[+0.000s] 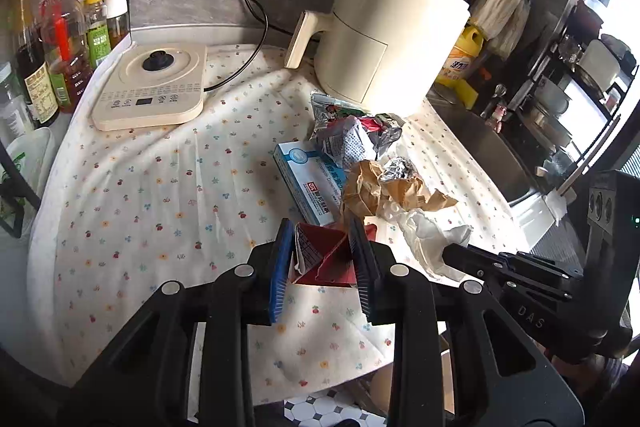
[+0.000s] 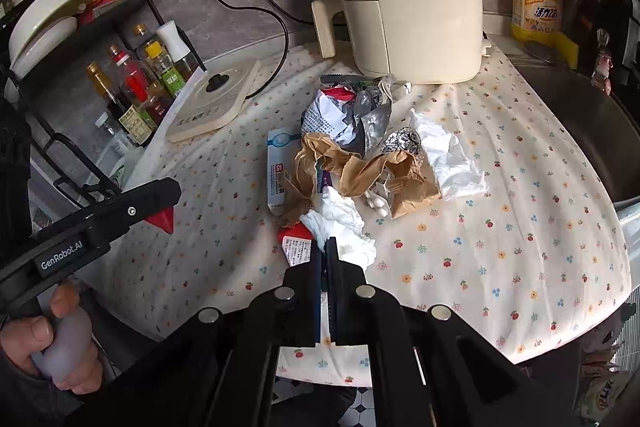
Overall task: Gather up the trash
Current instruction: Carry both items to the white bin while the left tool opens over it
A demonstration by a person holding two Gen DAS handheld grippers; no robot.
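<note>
Left tool (image 1: 322,259) clamped on a red carton (image 1: 320,261) just above the tabletop (image 1: 160,195): light, crushable, best held across its flat sides. Right tool (image 2: 328,259) pinched shut on a white tissue (image 2: 340,223): soft, weightless, any fold serves.

I see a crushed red carton (image 1: 324,259) pinched upright between my left fingers, and white tissue (image 2: 344,223) beside crumpled brown paper (image 2: 360,171), foil and wrappers.
</note>
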